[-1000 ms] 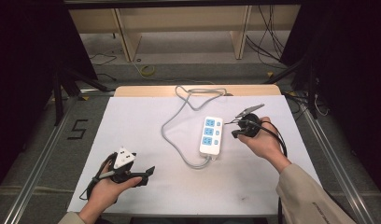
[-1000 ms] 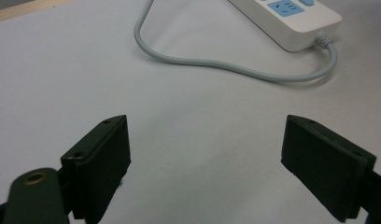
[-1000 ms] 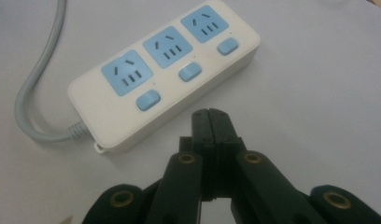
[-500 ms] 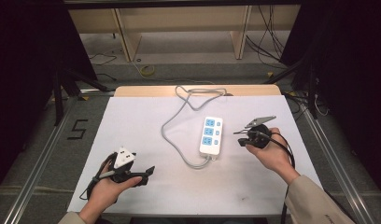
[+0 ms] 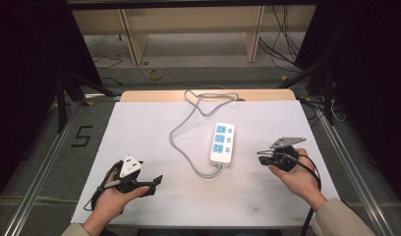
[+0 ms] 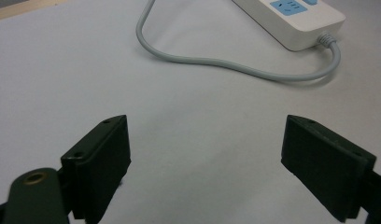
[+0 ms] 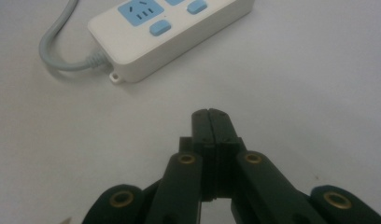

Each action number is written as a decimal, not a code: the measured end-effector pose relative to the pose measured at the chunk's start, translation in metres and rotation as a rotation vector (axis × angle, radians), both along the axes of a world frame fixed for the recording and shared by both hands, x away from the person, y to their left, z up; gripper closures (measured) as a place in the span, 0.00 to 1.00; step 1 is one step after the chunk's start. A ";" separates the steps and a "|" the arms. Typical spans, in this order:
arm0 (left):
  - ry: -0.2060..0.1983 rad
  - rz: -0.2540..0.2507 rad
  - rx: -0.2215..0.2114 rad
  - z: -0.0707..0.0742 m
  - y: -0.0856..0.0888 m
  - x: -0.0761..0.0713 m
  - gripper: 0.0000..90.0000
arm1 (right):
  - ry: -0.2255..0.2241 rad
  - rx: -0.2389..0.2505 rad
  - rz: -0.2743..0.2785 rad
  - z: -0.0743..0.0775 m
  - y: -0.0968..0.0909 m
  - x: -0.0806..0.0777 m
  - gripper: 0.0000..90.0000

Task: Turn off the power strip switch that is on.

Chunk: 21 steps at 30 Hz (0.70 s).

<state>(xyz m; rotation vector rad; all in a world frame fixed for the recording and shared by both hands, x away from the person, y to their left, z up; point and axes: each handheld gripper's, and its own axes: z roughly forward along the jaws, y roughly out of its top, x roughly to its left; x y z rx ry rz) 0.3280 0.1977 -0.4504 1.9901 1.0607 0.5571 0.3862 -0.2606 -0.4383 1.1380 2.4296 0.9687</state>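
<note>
A white power strip (image 5: 222,142) is laid near the middle of the white table (image 5: 139,128), its grey cable (image 5: 186,142) looped toward the far edge. The right gripper (image 5: 261,157) is held just right of the strip, its jaws pressed together on nothing. The left gripper (image 5: 157,181) is held at the near left, well apart from the strip, its jaws spread wide and empty.
</note>
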 end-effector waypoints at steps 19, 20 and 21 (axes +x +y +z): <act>-0.004 -0.003 -0.002 0.000 0.000 -0.001 0.17 | -0.087 0.099 0.010 -0.005 -0.010 -0.029 0.75; -0.002 -0.004 -0.001 0.000 0.000 -0.001 0.17 | -0.097 0.104 0.007 -0.005 -0.011 -0.029 0.72; -0.001 -0.005 -0.001 0.000 -0.001 -0.001 0.17 | -0.101 0.113 0.009 -0.005 -0.012 -0.030 0.68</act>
